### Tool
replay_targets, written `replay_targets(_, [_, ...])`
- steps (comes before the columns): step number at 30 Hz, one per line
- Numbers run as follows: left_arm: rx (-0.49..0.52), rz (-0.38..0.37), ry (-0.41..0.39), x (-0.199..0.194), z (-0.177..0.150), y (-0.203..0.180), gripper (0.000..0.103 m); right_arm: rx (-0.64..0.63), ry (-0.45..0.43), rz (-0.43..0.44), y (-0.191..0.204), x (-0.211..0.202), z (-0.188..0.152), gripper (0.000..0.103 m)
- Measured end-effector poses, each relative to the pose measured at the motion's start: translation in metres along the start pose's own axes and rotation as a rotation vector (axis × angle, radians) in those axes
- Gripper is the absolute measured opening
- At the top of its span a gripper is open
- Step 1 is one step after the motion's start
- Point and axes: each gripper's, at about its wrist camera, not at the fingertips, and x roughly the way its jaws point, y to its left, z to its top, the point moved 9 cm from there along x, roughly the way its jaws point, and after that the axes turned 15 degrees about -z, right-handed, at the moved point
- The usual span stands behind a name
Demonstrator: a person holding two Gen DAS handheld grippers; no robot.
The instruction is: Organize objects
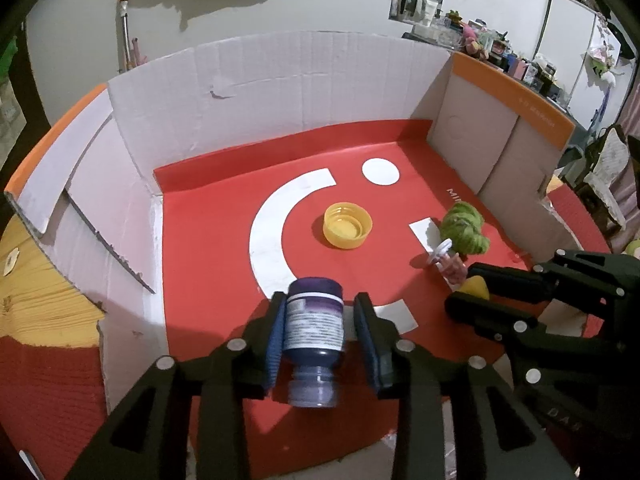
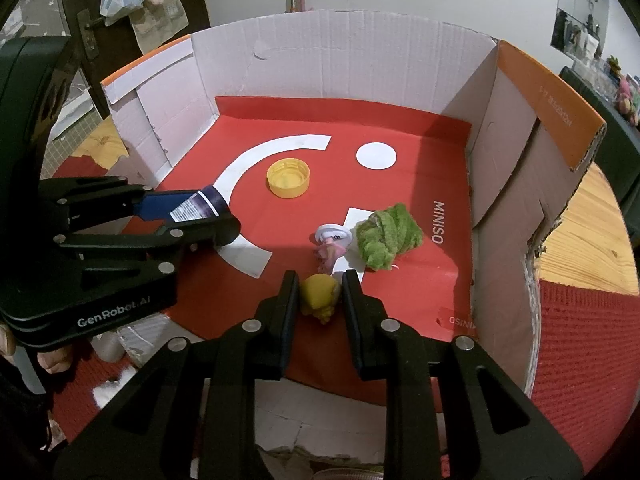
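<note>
Your left gripper (image 1: 320,332) has the dark purple plastic bottle (image 1: 314,328) between its blue pads, right pad slightly off it. Your right gripper (image 2: 320,296) pinches the small yellow toy (image 2: 319,295) tight.

Left tongs (image 1: 320,334): matte black plastic, two long forked arms with triangular cut-outs, round silver screw heads at each pivot. Inner faces carry ribbed blue pads (image 1: 275,344), set into black fingers. Seen side-on from the right wrist view, the housing is a stepped black block with white lettering "GenRobot.AI" and more silver screws along the linkage.

Right tongs (image 2: 319,294): same black build, same cut-outs and silver pivots; fingers (image 2: 289,304) flat, dark, straight-edged. From the left wrist view its body shows faint raised lettering, too dim to read.
</note>
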Motion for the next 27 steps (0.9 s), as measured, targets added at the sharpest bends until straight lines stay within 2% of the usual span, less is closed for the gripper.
replay_targets(4, [-0.004,0.002,-0.002,-0.001,-0.001,0.002,0.04,0.0,0.0,0.0,0.0,0.0,0.0,0.022])
replay_targets(7, [-0.007,0.006,-0.003,-0.001,-0.002,0.003,0.045,0.0,0.0,-0.003,0.001,0.0,0.0,0.022])
replay_targets(27, [-0.021,0.005,-0.018,-0.011,-0.008,0.008,0.046,0.024,0.006,0.005,0.014,-0.011,-0.006,0.024])
